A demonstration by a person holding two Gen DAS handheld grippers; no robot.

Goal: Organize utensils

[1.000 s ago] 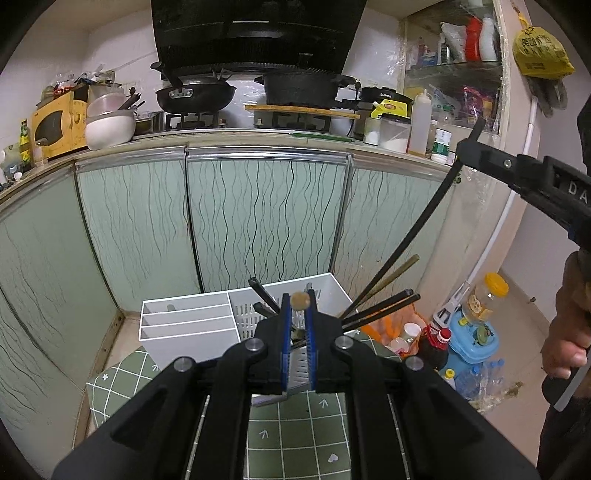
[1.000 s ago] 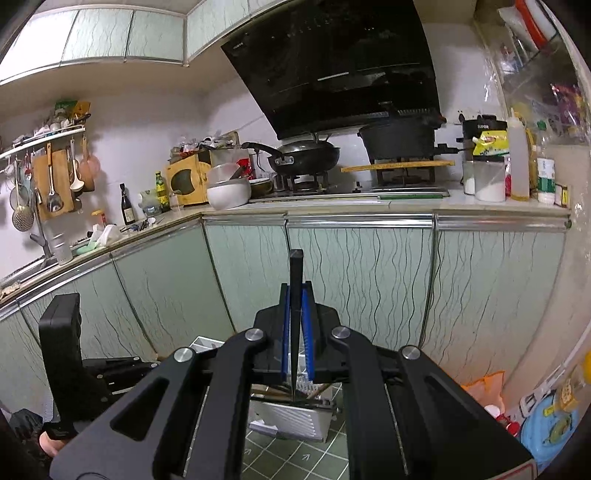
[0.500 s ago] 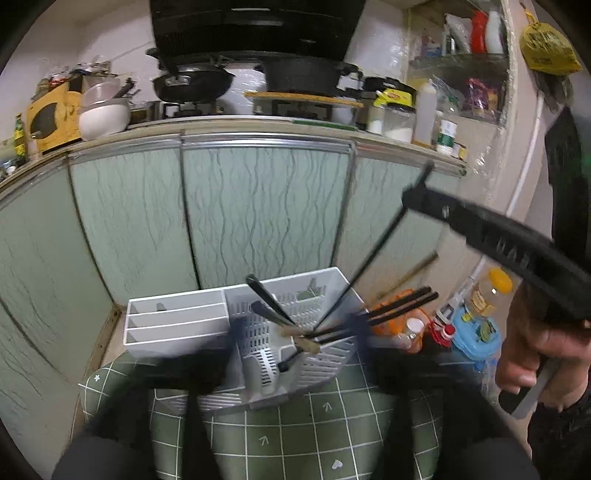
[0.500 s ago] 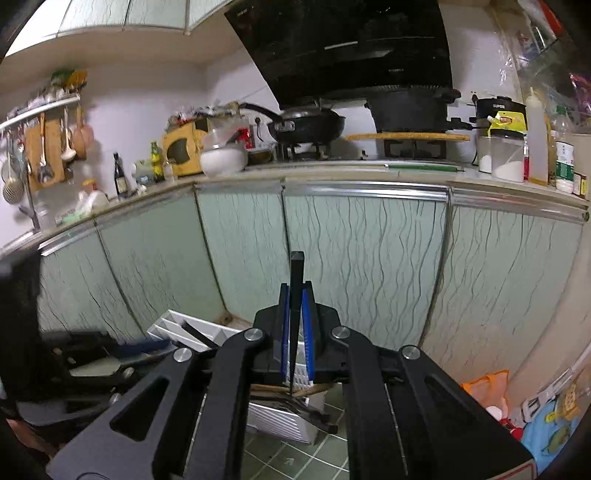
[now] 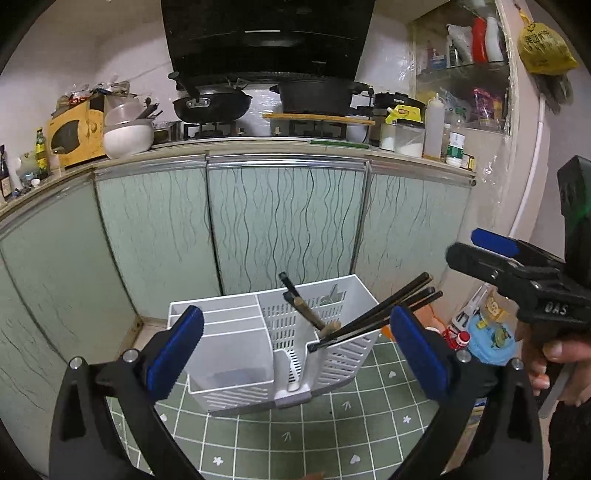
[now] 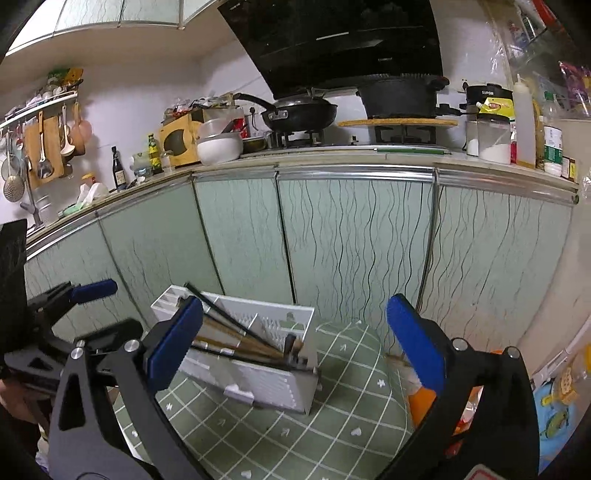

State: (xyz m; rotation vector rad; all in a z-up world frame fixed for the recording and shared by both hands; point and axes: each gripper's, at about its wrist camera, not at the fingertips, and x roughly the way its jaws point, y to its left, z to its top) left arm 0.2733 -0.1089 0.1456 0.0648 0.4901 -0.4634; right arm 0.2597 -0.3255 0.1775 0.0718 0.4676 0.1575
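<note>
- On a green cloth (image 5: 295, 439) printed with a white grid and small hearts stands a white utensil caddy (image 5: 273, 343), just in front of pale green cabinet doors (image 5: 284, 221) with wavy dark lines.
- Above the doors runs a counter with a black wok (image 5: 212, 105), a black pot (image 5: 317, 96) and a range hood (image 5: 266, 35) over them.
- Dark chopsticks (image 5: 384, 314) lean in the caddy's slotted compartment, their tips sticking out over its right edge; the solid compartments beside it look empty.
- Left gripper (image 5: 295, 354): jaws spread wide, nothing between the blue pads, which frame the caddy without touching it.
- Right gripper (image 6: 295, 339): jaws opening, already wide apart, nothing held; the caddy lies ahead of its left finger (image 6: 173, 341).
</note>
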